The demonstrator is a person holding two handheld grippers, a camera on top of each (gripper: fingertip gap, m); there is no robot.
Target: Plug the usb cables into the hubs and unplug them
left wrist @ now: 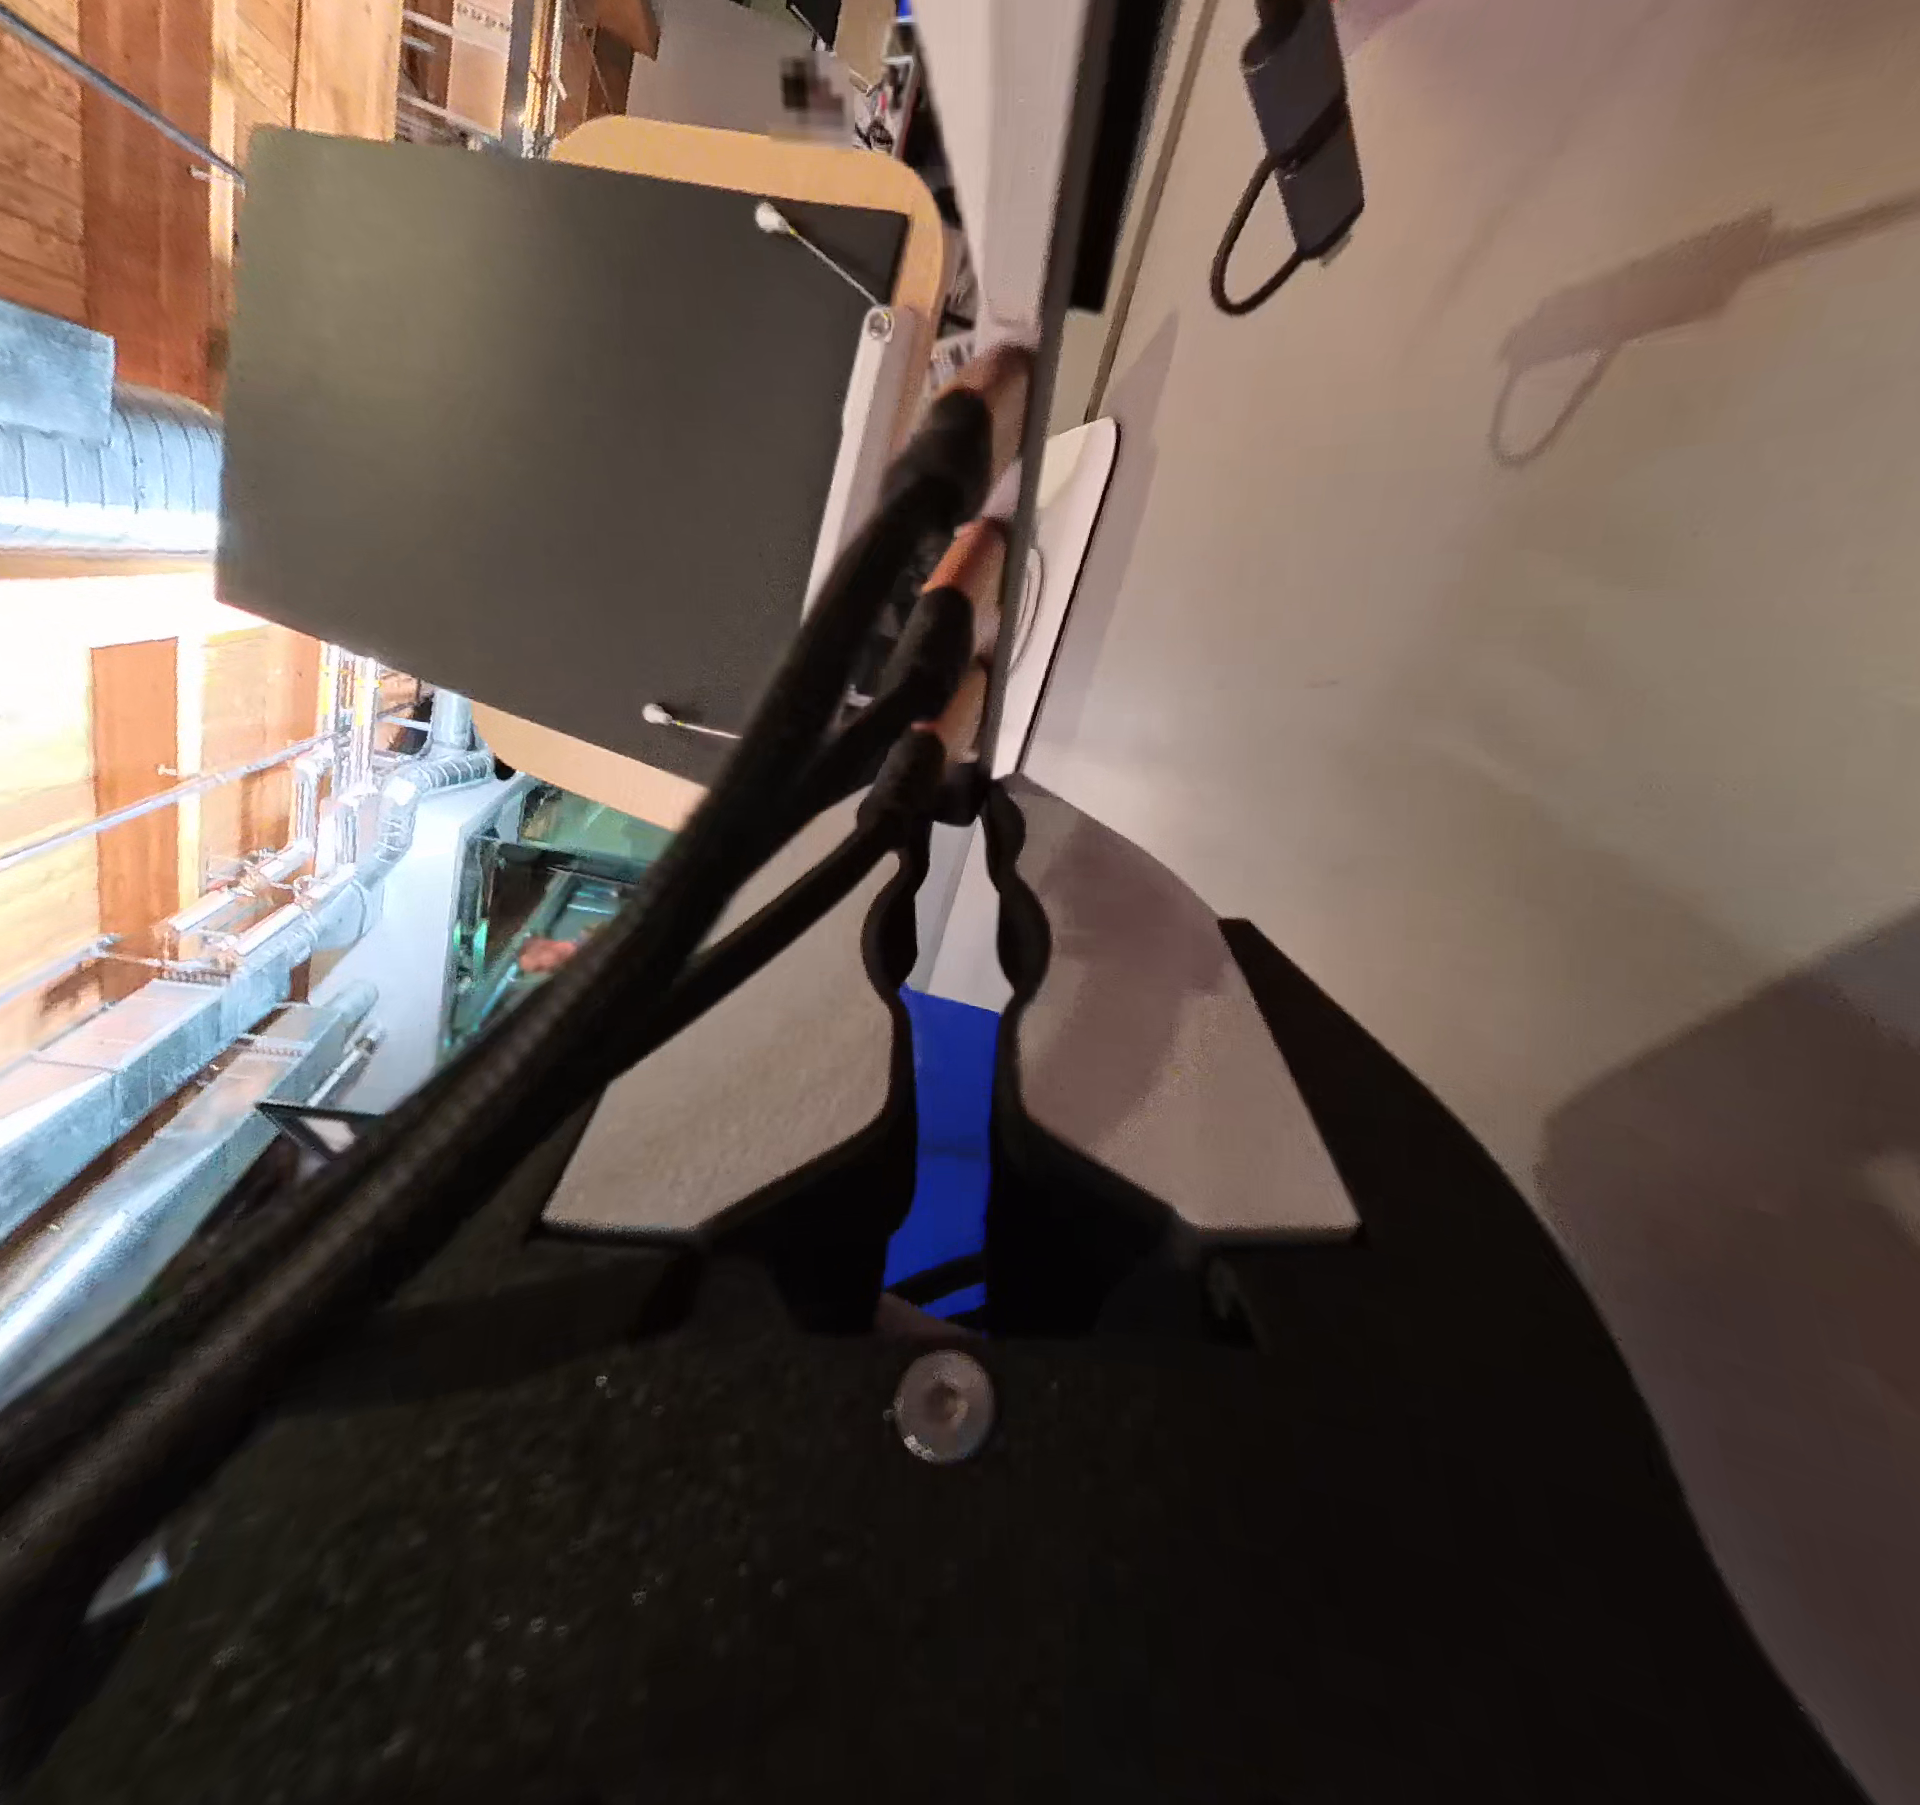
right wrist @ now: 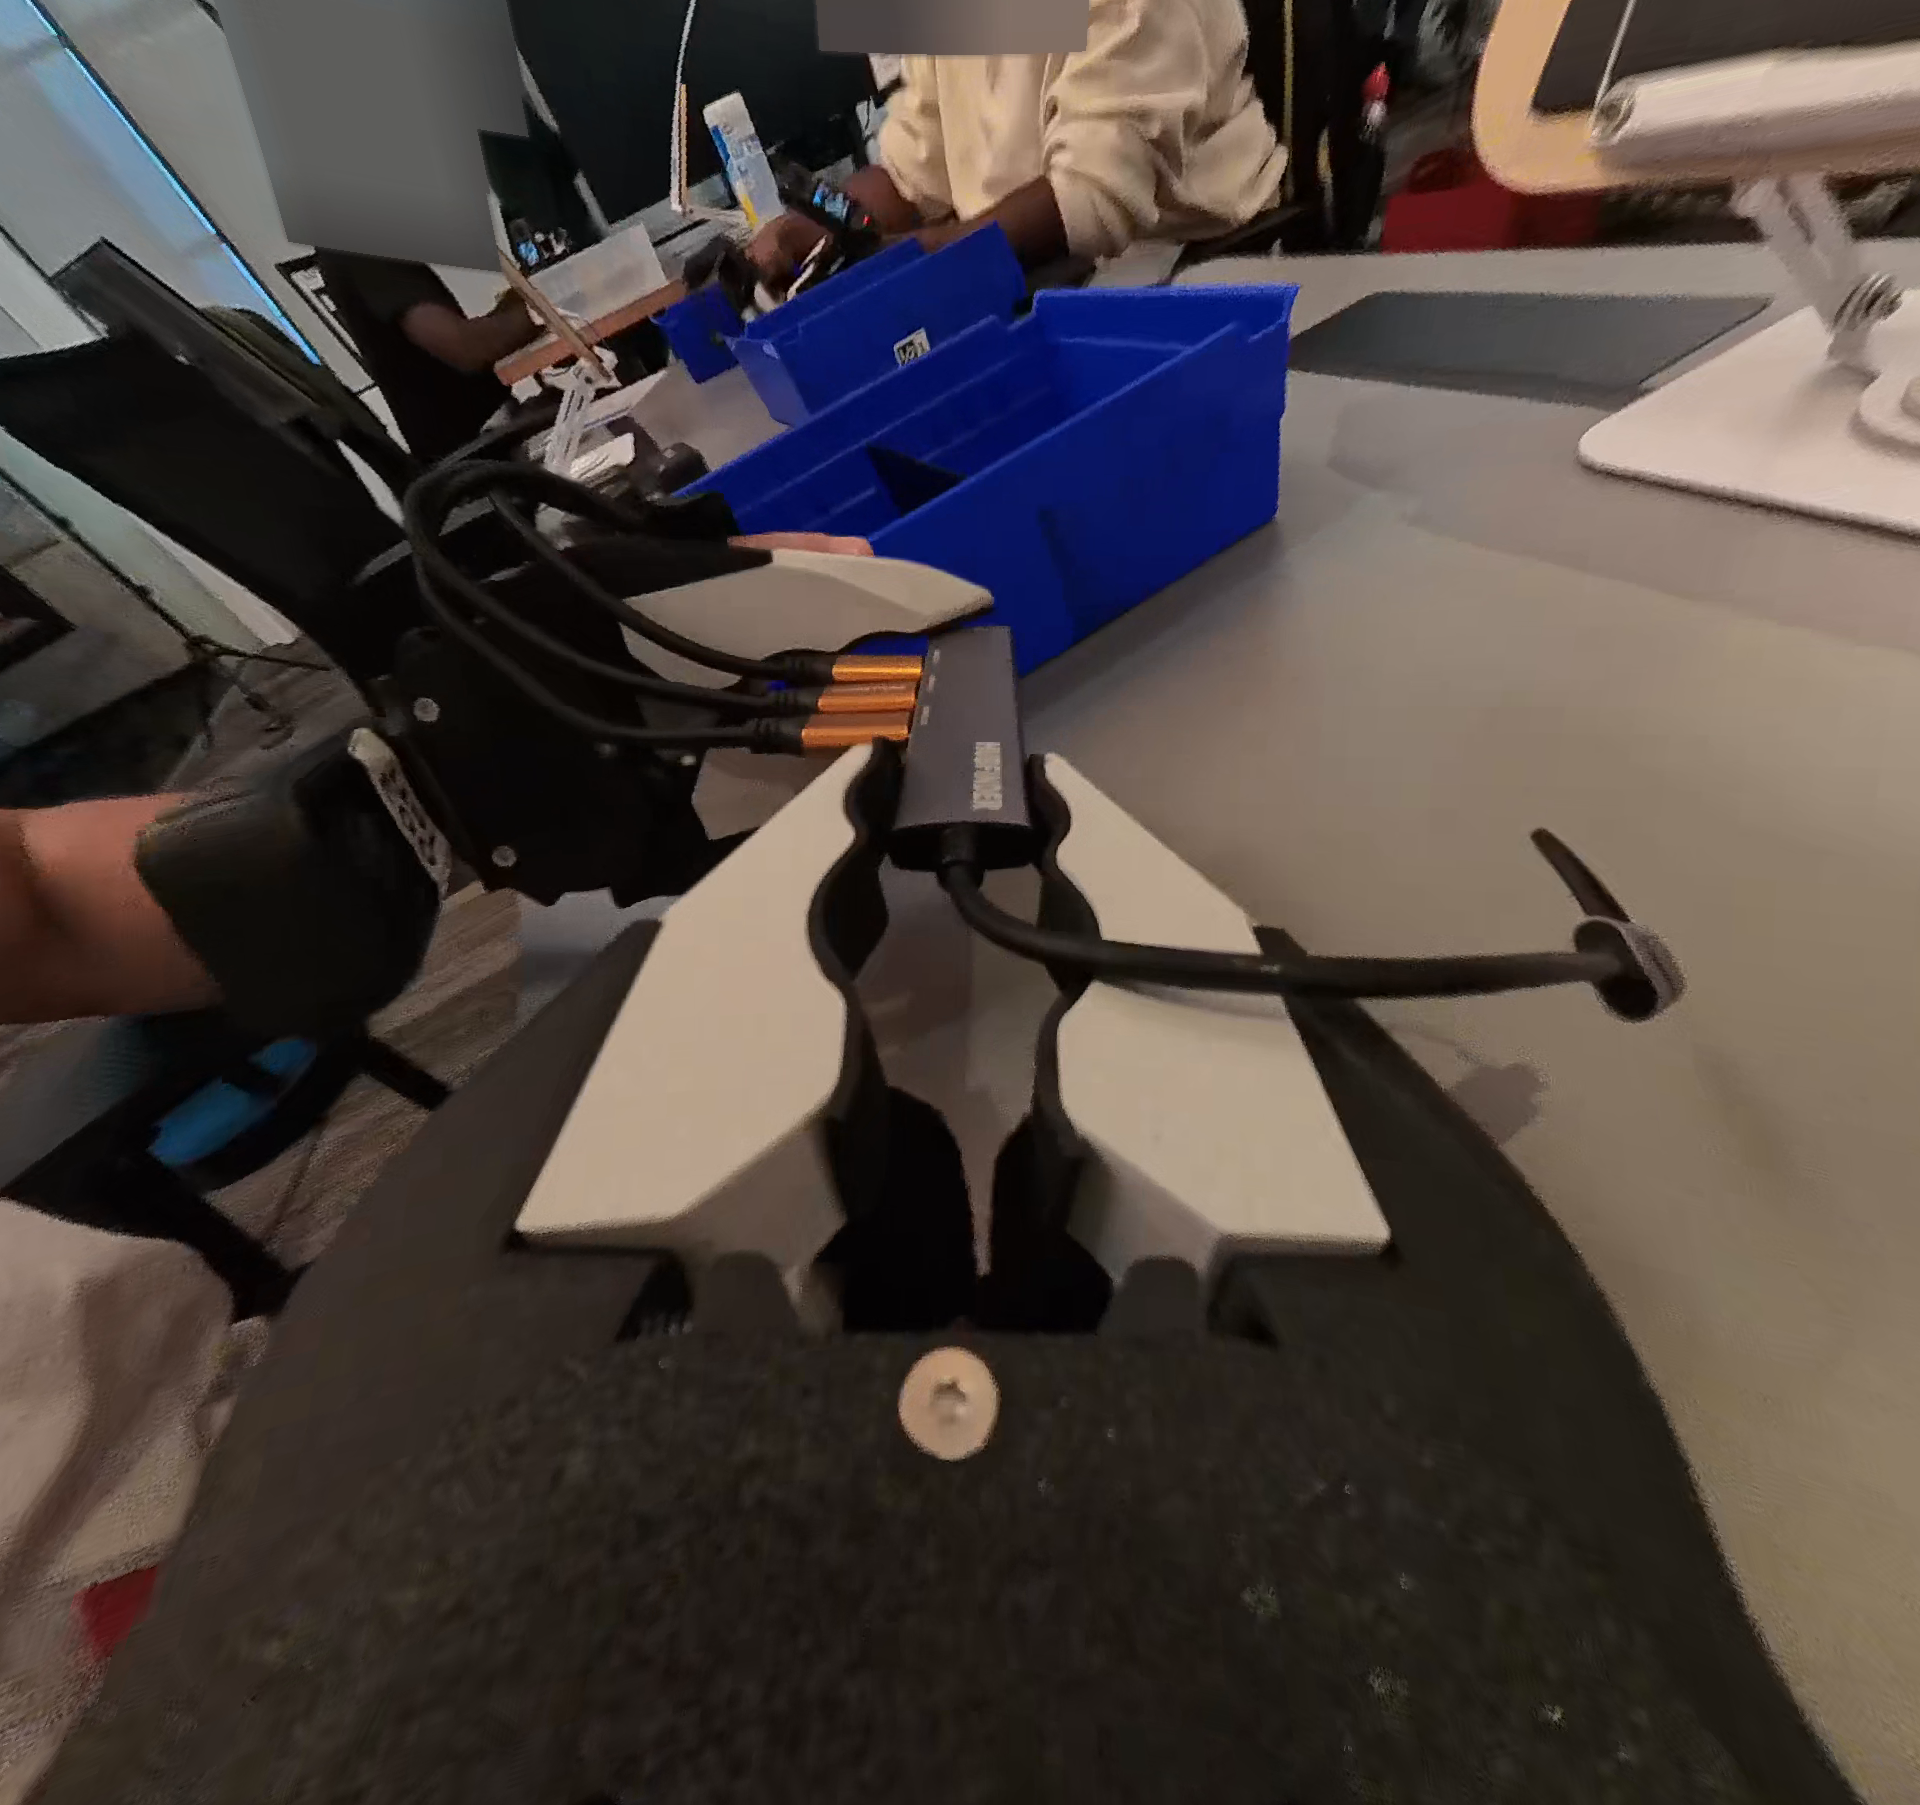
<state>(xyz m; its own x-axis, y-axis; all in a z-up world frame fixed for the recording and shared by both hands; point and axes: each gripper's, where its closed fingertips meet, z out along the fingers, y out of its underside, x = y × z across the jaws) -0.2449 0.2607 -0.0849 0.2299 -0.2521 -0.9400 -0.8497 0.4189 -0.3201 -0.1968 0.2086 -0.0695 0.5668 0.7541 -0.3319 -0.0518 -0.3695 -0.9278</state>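
Hub (right wrist: 971,737) beside seemingly empty blue bin (right wrist: 1049,467)

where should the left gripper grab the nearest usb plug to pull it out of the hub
Grip the nearest plug on its orange metal shell, just behind the hub, not on the thin black cable. Come from the hub's left side, in line with the plug, jaws above and below the shell: the three plugs lie side by side, leaving no gap between them. The right gripper clamps the hub, so a straight pull should work.

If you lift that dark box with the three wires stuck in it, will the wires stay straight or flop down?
Probably flop. The wires already curve in loose loops behind their orange plugs, so they look bendy. The hub looks stiff and likely light; the right tongs grip only its end.
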